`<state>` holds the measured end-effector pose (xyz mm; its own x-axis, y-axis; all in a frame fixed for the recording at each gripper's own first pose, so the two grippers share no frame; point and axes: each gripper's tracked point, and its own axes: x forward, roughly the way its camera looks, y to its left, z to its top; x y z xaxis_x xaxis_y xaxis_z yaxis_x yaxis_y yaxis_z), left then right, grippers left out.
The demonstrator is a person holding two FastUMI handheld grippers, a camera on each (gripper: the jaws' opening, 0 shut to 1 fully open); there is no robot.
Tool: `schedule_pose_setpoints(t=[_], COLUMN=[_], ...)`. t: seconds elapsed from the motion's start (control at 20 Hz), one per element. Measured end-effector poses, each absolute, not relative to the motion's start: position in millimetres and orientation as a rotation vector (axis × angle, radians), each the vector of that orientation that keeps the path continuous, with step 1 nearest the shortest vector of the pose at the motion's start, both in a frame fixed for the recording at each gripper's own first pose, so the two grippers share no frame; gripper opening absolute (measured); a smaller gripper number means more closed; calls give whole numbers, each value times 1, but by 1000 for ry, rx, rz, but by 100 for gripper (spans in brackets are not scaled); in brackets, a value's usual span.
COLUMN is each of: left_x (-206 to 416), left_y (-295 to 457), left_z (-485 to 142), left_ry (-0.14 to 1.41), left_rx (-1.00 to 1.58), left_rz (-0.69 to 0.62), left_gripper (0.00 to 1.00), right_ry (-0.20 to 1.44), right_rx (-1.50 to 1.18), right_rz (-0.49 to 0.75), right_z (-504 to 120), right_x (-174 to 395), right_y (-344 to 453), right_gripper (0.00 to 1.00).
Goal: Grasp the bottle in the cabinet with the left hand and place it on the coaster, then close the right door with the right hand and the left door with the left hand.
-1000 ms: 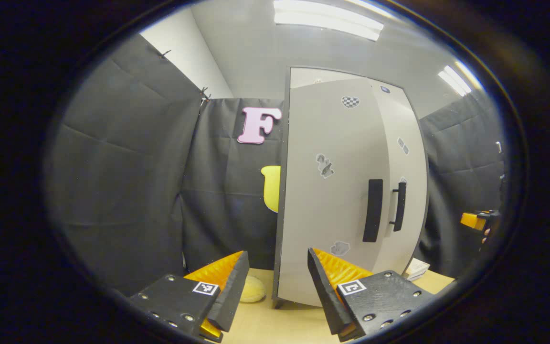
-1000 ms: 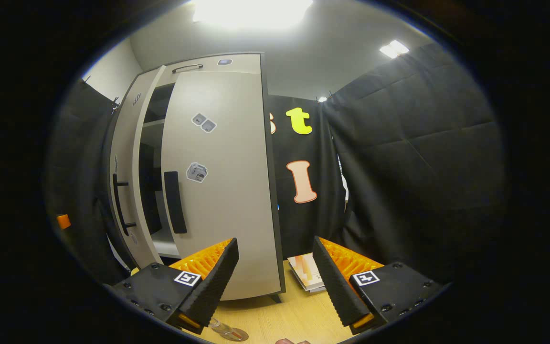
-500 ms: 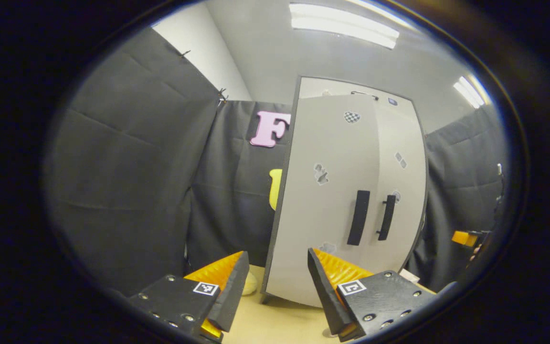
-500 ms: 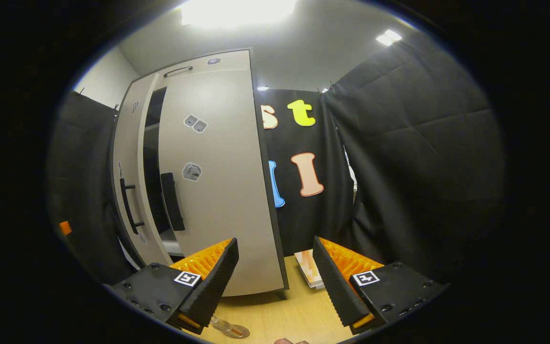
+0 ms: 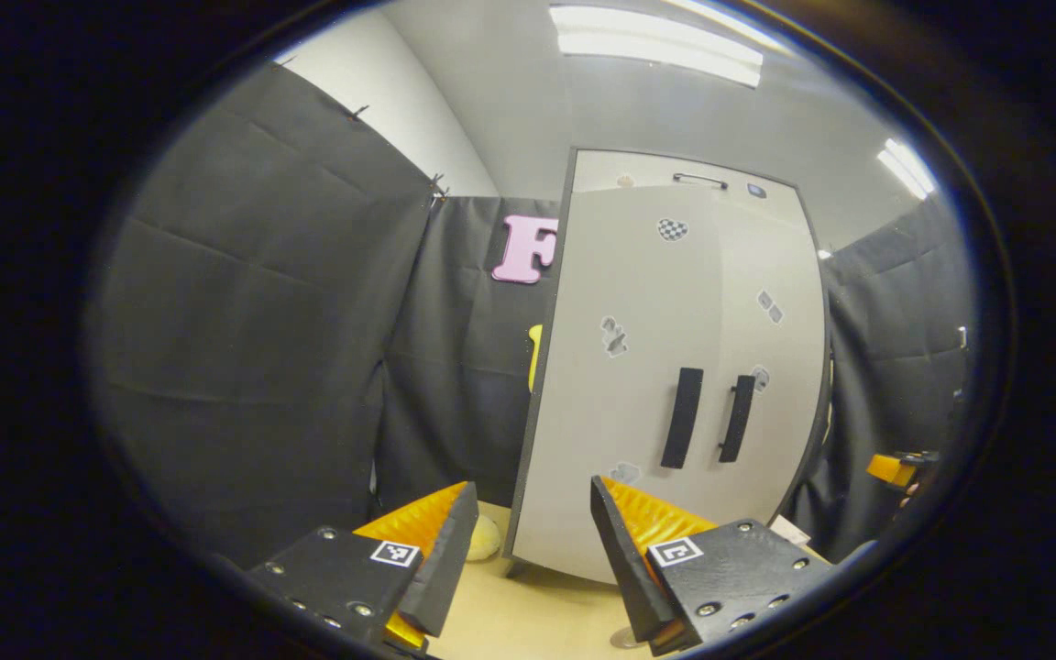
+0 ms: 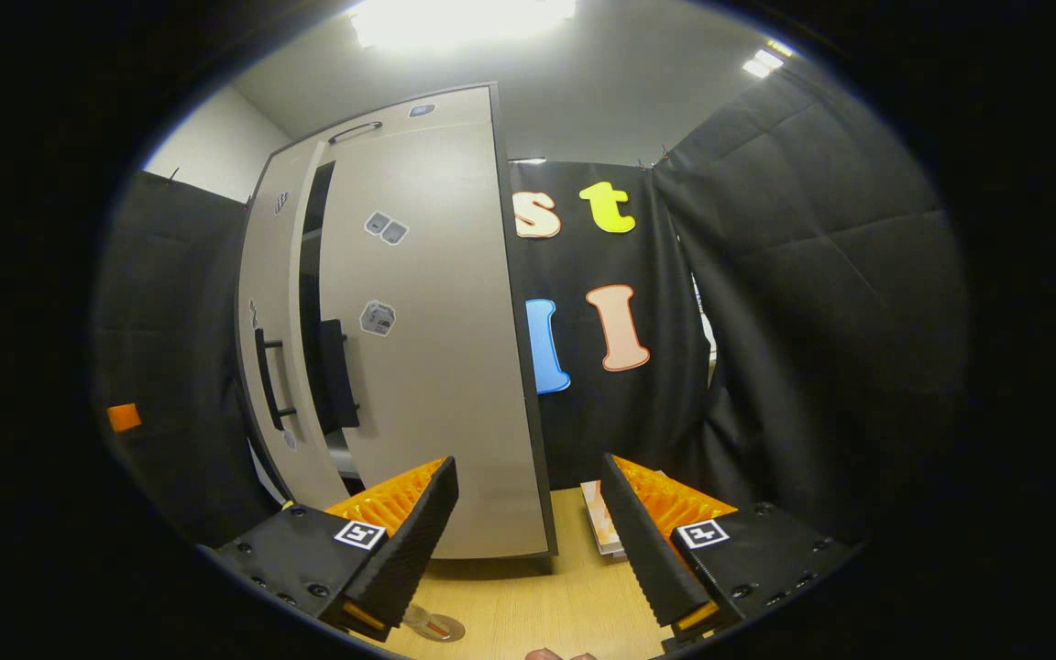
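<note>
oddly, no legible writing on cabinet [image 6: 436,367] stickers; left gripper [image 5: 528,541] and right gripper [image 6: 523,532] spread, empty.

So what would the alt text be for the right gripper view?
A tall pale cabinet stands on a wooden table, a dark gap left between its two doors. The right gripper hangs open and empty before it.

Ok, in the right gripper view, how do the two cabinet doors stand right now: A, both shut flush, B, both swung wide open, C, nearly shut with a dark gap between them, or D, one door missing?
C: the left door and the right door nearly meet, with a narrow dark gap showing between them beside their handles.
</note>
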<state>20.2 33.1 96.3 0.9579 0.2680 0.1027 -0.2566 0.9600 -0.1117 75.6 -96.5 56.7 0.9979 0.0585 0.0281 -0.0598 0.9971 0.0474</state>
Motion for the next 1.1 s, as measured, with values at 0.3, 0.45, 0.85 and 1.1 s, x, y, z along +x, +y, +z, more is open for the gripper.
schedule_pose_setpoints(t=[0.3,0.45,0.85,1.1], left_x=[17,17,32,42], left_y=[16,23,61,74], left_z=[94,126,109,103], left_ry=[-82,-130,-110,-125], left_rx=[-71,-37,-16,-7], left_rz=[230,191,172,131], left_gripper=[75,75,75,75], right_ry=[67,71,4,49], right_rx=[92,118,120,61], right_rz=[61,33,33,-8], right_z=[23,21,60,41], right_x=[72,83,93,88], right_y=[-95,-85,-42,-32], right_gripper=[99,99,98,97])
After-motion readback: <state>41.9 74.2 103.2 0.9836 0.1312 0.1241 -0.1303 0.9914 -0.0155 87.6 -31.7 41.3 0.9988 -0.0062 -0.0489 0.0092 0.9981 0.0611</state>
